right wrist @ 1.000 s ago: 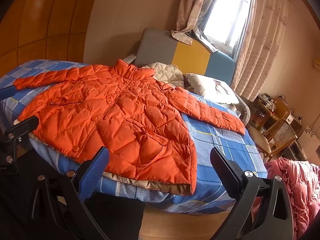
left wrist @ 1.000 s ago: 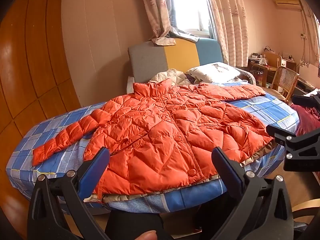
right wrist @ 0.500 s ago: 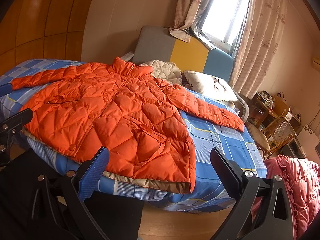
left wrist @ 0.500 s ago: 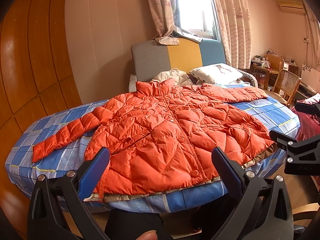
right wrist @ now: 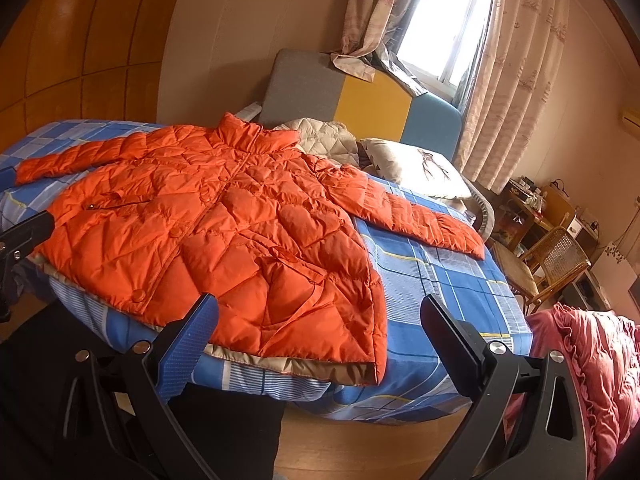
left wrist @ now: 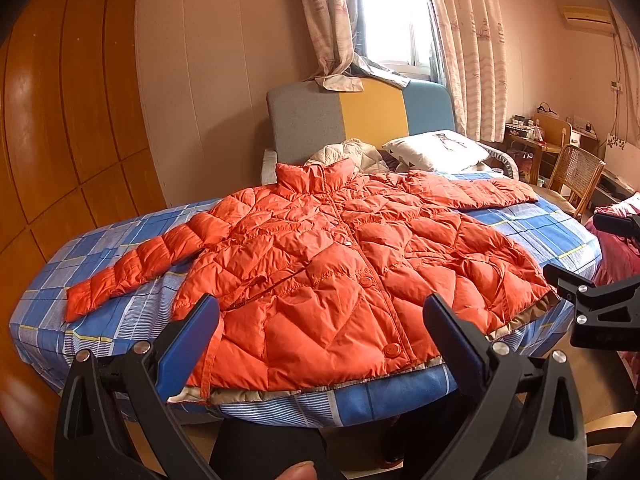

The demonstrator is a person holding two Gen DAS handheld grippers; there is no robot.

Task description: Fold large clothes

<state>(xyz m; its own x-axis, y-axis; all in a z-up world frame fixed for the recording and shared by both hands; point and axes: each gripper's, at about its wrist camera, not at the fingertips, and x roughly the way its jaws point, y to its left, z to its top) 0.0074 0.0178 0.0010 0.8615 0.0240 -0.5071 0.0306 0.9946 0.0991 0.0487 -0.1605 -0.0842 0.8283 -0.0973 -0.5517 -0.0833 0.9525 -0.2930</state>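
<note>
An orange quilted puffer jacket lies flat and face up on a bed with a blue checked sheet, both sleeves spread out, hem at the near edge. It also shows in the right wrist view. My left gripper is open and empty, held in front of the hem's middle. My right gripper is open and empty, in front of the hem's right corner. The right gripper's side shows at the right of the left wrist view.
A grey, yellow and blue headboard, a pillow and a beige quilt are at the bed's far end. A wicker chair and a desk stand at the right. Pink bedding lies at the near right.
Both grippers have shifted slightly with the view tilting up; the jacket has not moved. Both stay open and empty.
</note>
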